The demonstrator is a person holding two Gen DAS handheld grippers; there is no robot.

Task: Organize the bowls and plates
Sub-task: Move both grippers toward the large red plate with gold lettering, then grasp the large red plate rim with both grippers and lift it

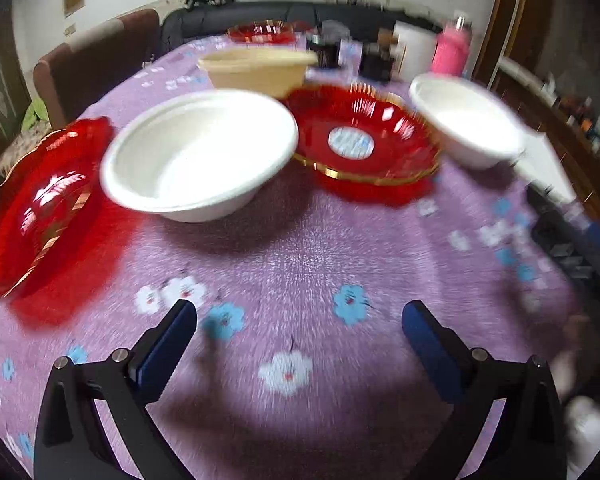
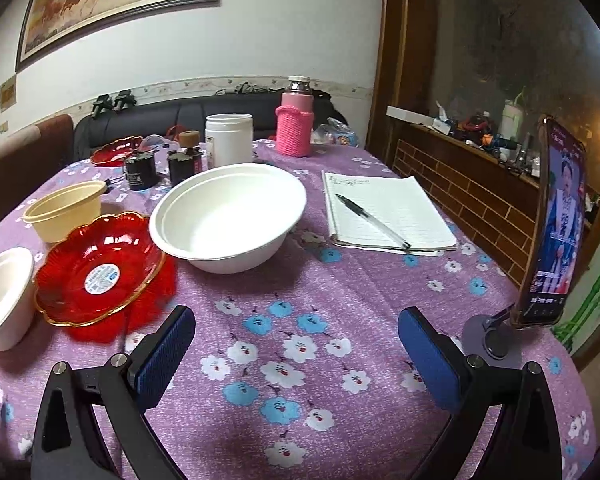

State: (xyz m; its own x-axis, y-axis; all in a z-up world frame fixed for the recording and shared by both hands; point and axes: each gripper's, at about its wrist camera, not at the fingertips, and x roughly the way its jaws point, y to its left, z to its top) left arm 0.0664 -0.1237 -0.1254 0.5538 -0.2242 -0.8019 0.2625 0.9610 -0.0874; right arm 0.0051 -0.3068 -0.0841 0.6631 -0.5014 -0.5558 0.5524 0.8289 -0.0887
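Two grippers, both spread wide and holding nothing, hover over your purple flowered tablecloth (image 1: 300,248) with the sorting not yet begun. Through your left gripper (image 1: 299,314), a blurred view shows a big white bowl (image 1: 200,152) dead ahead, a red plate (image 1: 40,204) at its left, a stacked-looking red plate (image 1: 364,140) at its right, a tan bowl (image 1: 260,70) behind and a second white bowl (image 1: 466,120) far right; like kinds sit apart, so matching them looks to be your job. Through your right gripper (image 2: 296,316), the white bowl (image 2: 228,216) stands nearest, just beside the labelled red plate (image 2: 100,268), with the tan bowl (image 2: 66,210) behind it and another white bowl (image 2: 2,296) at the left edge. Your notebook (image 2: 388,208) and pen (image 2: 374,216) lie clear to the right, a likely landing spot.
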